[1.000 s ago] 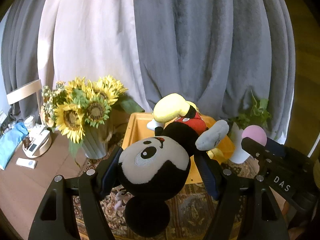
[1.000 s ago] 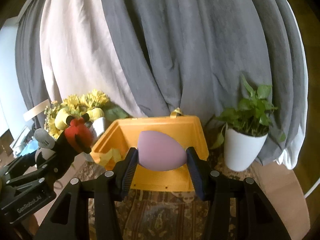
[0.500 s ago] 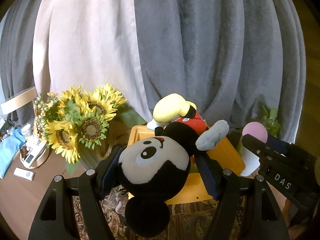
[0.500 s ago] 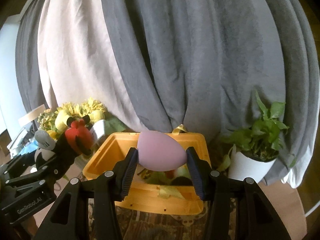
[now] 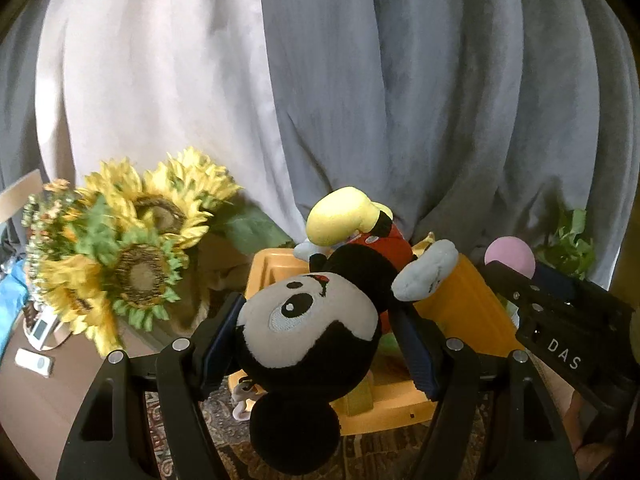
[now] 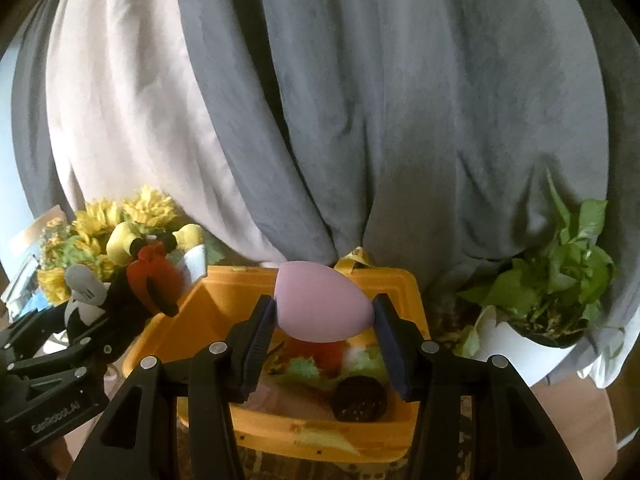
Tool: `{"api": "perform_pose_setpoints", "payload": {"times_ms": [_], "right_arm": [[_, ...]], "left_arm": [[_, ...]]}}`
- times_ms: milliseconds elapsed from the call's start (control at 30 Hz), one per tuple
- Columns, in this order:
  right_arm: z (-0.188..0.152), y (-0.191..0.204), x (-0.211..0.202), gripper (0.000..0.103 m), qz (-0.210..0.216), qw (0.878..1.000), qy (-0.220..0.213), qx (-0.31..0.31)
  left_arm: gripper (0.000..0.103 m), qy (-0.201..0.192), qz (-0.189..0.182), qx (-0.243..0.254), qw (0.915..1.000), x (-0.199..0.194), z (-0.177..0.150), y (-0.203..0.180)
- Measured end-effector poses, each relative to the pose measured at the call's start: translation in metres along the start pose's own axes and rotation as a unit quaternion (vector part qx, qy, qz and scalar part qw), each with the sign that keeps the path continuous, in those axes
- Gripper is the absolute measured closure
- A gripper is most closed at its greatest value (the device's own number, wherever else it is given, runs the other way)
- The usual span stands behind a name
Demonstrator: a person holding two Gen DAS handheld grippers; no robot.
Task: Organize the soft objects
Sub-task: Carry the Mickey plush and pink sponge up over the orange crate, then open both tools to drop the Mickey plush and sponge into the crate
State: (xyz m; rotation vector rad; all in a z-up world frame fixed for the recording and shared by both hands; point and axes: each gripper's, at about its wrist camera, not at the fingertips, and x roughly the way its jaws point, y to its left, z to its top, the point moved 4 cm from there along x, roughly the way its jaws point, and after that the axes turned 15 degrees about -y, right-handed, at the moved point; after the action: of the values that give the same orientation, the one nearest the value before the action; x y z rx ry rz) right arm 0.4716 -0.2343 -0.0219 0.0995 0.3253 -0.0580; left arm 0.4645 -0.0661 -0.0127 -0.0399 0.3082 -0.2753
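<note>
My left gripper (image 5: 316, 340) is shut on a black, white and red mouse plush (image 5: 316, 320), gripped by the head with its yellow feet pointing away. It hangs over the near left part of an orange bin (image 5: 472, 304). My right gripper (image 6: 324, 320) is shut on a pink egg-shaped sponge (image 6: 320, 300), held above the same orange bin (image 6: 224, 304). Several soft toys (image 6: 320, 360) lie inside the bin. In the left wrist view the right gripper (image 5: 532, 280) with the pink sponge (image 5: 510, 256) shows at the right. In the right wrist view the left gripper (image 6: 100, 312) and the plush (image 6: 148, 276) show at the left.
A vase of sunflowers (image 5: 132, 256) stands left of the bin. A potted green plant (image 6: 552, 280) in a white pot stands right of it. Grey and white curtains (image 6: 360, 120) hang close behind. A patterned rug (image 5: 224, 416) lies under the bin. Small devices (image 5: 36, 344) sit on the table at far left.
Both grippers have moved forward toward the bin, which now looks larger and lower in both views. The bin's contents have come into sight under the pink sponge. Both grips are unchanged.
</note>
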Motion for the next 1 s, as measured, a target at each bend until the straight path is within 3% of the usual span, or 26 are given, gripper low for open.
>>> {"api": "perform_pose_setpoints", "payload": {"times_ms": [533,867,1000], "right_arm": [[-0.035,-0.026,0.066,0.046,-0.018,0.996,0.089,0.022],[-0.036,-0.024,0.042,0.042,-0.039,0.994,0.095,0.022],[-0.029,-0.015,0.011,0.034,-0.049,0.996,0.078,0.013]], "left_arm": [[0.024,0.050,-0.015,0.027,0.9983,0.068,-0.020,-0.007],[0.014,0.032,0.019,0.030,0.9988,0.042,-0.018,-0.004],[0.010,0.018,0.037,0.033,0.9986,0.017,-0.014,0.000]]}}
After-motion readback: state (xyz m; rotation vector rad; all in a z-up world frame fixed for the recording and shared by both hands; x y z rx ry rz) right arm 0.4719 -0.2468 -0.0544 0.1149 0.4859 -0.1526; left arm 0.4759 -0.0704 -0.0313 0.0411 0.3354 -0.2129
